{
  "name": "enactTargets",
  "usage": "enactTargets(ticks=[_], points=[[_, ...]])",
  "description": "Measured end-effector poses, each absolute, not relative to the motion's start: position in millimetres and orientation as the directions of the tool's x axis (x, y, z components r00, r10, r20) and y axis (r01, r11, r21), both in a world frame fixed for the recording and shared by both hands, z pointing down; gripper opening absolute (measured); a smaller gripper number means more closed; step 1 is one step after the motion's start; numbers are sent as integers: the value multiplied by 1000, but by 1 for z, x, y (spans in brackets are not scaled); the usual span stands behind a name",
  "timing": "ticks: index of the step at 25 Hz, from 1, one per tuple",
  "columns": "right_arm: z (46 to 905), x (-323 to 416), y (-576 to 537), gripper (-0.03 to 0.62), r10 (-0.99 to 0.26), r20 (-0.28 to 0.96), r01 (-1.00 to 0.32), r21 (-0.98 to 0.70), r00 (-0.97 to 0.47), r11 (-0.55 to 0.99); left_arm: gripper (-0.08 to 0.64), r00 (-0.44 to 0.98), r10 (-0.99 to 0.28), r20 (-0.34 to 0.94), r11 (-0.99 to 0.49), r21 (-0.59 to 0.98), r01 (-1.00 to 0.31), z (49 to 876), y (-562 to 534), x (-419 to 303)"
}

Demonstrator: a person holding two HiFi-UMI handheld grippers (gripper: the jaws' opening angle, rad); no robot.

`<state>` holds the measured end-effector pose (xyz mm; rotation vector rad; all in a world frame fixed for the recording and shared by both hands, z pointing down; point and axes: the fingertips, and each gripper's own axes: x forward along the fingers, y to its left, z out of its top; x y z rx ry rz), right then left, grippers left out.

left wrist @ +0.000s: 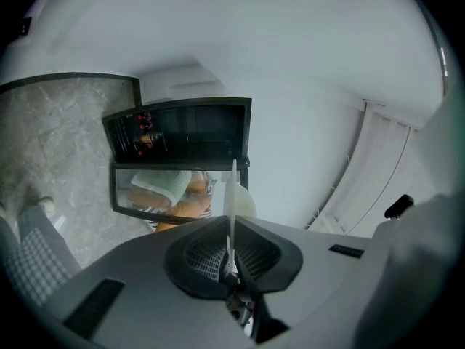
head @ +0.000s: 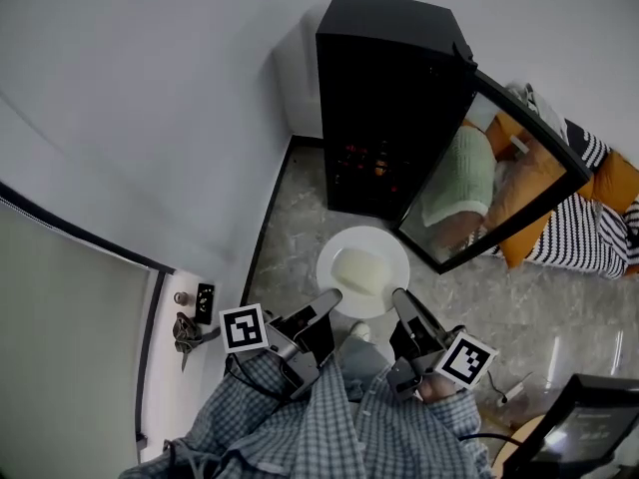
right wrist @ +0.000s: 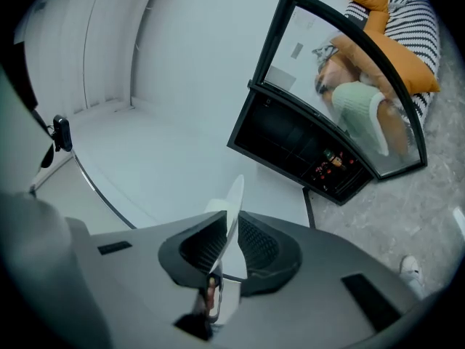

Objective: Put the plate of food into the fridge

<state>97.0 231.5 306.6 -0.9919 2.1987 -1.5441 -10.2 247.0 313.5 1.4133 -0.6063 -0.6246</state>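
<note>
Facing a black fridge with its glass door swung open. Holding a white plate in front of the fridge, short of its shelves and above the floor, with a pale block of food near the middle. Pinching opposite rims: left claw clamped on one edge, right claw clamped on the other. Probably stiff, light, breakable and slick at the rim; best gripped at both edges, clear of food likely to slide, and held level.
</note>
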Motion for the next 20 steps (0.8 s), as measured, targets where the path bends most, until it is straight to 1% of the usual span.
enactTargets(ticks=[5, 13, 20], points=[[309, 103, 211, 54, -664, 149, -361, -912, -733, 194, 25, 684, -729, 9, 49, 998, 39, 314, 229, -4], [309, 110, 175, 54, -622, 136, -356, -902, -771, 244, 25, 639, -769, -25, 17, 998, 60, 318, 199, 5], [310, 114, 155, 54, -611, 134, -346, -906, -780, 243, 25, 620, -784, -17, 20, 998, 53, 319, 183, 9]])
